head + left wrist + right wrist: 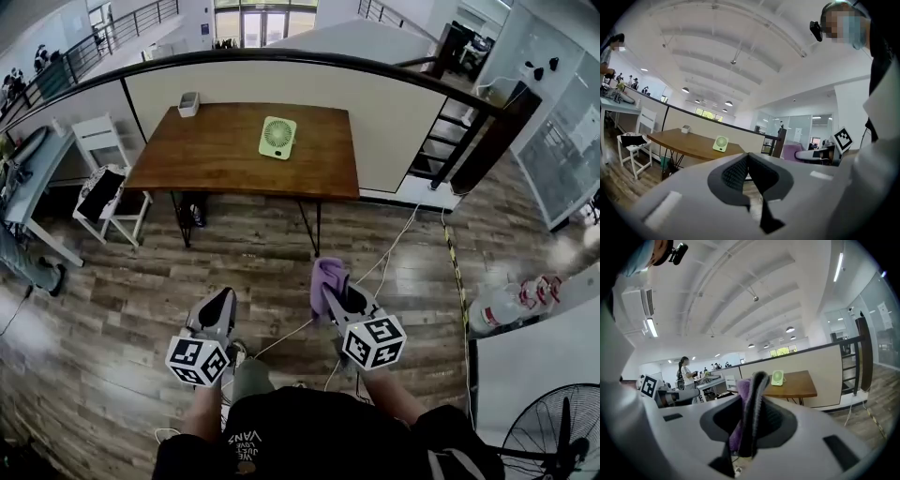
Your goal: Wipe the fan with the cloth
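Note:
A small pale green fan (277, 137) stands on the brown wooden table (216, 159) far ahead; it also shows small in the left gripper view as the fan (720, 143) and in the right gripper view as the fan (777, 377). My right gripper (328, 286) is shut on a purple cloth (324, 277), which sticks out between its jaws as the cloth (742, 399). My left gripper (223, 298) is shut with nothing in it, its jaws pressed together. Both are held over the wooden floor, well short of the table.
A white box (188, 103) sits at the table's far left corner. A white chair (105, 187) stands left of the table, stairs (450, 141) to the right, cables (394, 248) trail on the floor, and a standing fan (553, 436) is at the lower right.

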The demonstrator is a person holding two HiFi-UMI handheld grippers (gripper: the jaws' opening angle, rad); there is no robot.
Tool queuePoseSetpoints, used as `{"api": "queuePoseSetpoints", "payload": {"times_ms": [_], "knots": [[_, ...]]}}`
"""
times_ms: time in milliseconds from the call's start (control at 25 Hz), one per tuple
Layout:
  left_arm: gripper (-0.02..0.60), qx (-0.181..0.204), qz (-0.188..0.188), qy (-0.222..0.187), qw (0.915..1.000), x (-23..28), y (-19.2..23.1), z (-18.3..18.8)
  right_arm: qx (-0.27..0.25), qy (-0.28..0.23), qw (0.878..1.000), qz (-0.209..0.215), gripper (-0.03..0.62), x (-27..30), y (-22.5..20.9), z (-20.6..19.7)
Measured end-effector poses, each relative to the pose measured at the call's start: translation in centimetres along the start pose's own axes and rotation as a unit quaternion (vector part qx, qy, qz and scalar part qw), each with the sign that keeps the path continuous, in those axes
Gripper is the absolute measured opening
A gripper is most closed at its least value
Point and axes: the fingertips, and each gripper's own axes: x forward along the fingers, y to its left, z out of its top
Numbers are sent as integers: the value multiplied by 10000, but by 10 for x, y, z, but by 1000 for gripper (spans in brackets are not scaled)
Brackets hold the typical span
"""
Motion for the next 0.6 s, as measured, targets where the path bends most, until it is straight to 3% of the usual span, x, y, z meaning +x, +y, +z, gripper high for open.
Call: {"api": "queuePoseSetpoints", "payload": {"times_ms": [200, 600], "knots": [[12, -119, -316, 28, 9994, 38, 40, 9, 70, -49, 9996, -285, 95, 44, -9, 11], [12, 153, -1188, 458, 9917, 102, 141, 50, 392, -299, 9935, -1023, 94, 154, 0, 42]]}}
